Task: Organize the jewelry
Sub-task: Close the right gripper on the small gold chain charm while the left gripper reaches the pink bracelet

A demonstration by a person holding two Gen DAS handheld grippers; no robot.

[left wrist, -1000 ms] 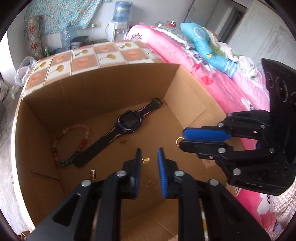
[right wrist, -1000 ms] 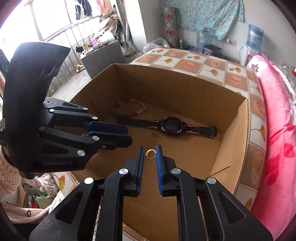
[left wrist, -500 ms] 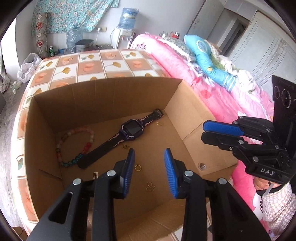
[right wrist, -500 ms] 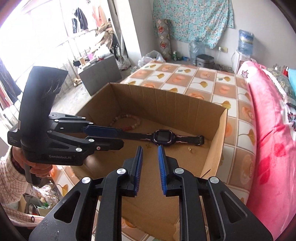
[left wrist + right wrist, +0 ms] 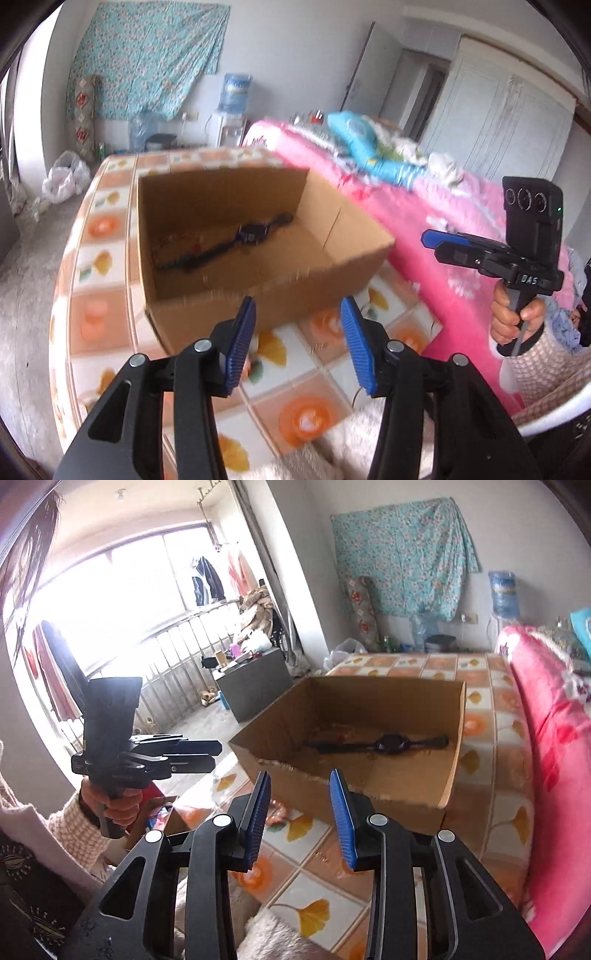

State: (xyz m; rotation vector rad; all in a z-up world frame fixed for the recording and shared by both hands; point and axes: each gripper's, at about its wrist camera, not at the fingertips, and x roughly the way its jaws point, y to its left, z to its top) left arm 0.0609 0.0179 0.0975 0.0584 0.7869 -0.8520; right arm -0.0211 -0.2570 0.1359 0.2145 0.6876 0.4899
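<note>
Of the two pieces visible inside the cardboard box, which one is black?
The watch, a dark strap lying straight across the box floor; the bead bracelet beside it is a blurred reddish, multicoloured loop.

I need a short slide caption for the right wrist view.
Empty right tongs opening before a cardboard box holding a watch.

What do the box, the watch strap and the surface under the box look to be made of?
Box: plain brown corrugated cardboard, matte, with a ragged torn top edge along the near wall. Watch strap: dark, smooth, and lying limp and flat on the box floor, probably rubber or silicone; motion blur leaves it open. Table cover: slightly glossy printed squares with orange and yellow leaf patterns, likely a vinyl cloth.
</note>
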